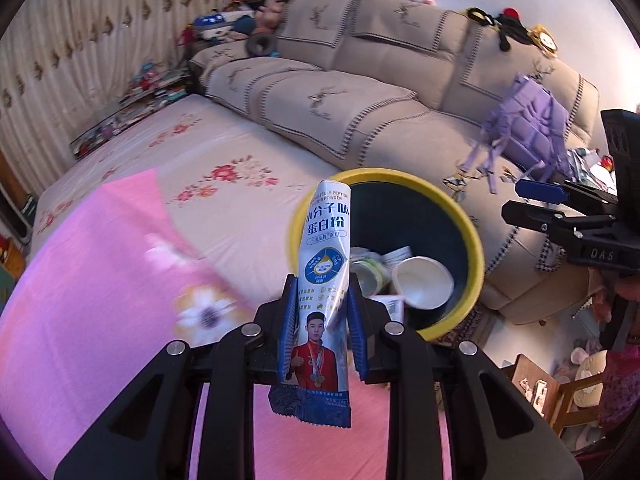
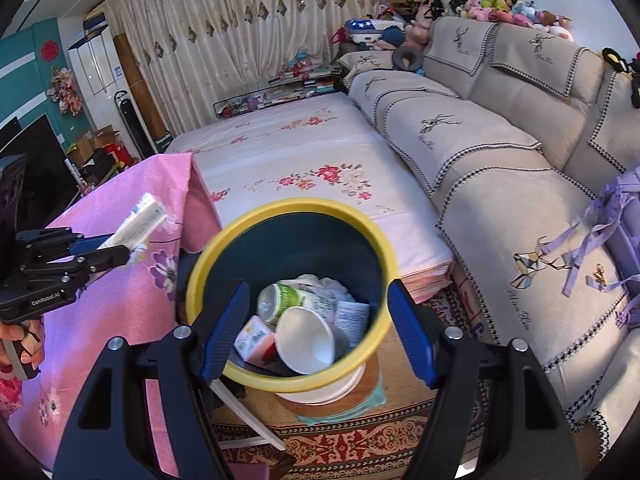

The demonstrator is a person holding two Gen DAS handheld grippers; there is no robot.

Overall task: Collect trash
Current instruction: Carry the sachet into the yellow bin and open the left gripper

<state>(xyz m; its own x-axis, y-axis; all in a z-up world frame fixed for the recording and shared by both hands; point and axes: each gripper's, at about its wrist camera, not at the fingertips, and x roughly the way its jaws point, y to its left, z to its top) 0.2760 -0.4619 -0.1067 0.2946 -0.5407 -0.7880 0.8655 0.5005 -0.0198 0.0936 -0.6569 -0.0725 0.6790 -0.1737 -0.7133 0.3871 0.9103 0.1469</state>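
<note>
My left gripper point(image 1: 322, 280) is shut on a white-and-blue powder sachet point(image 1: 326, 248) that stands upright between its blue pads. It hangs over the pink cloth, just left of the yellow-rimmed dark bin point(image 1: 472, 240). In the right wrist view the left gripper point(image 2: 116, 250) with the sachet point(image 2: 140, 216) shows left of the bin point(image 2: 288, 205). The bin holds a white paper cup point(image 2: 308, 340), a green-and-white bottle point(image 2: 288, 296) and a small carton point(image 2: 252, 340). My right gripper point(image 2: 316, 286) stands open above the bin with nothing between its fingers. It also shows at the right edge of the left wrist view as right gripper point(image 1: 516, 202).
A pink flowered cloth point(image 2: 120, 312) covers the surface left of the bin. Behind it lies a floral sheet point(image 2: 280, 152). A beige sofa point(image 2: 500, 160) with a purple bag point(image 1: 528, 128) runs along the right. The bin stands on a patterned rug point(image 2: 360, 440). A person's hand point(image 2: 16, 344) grips the left handle.
</note>
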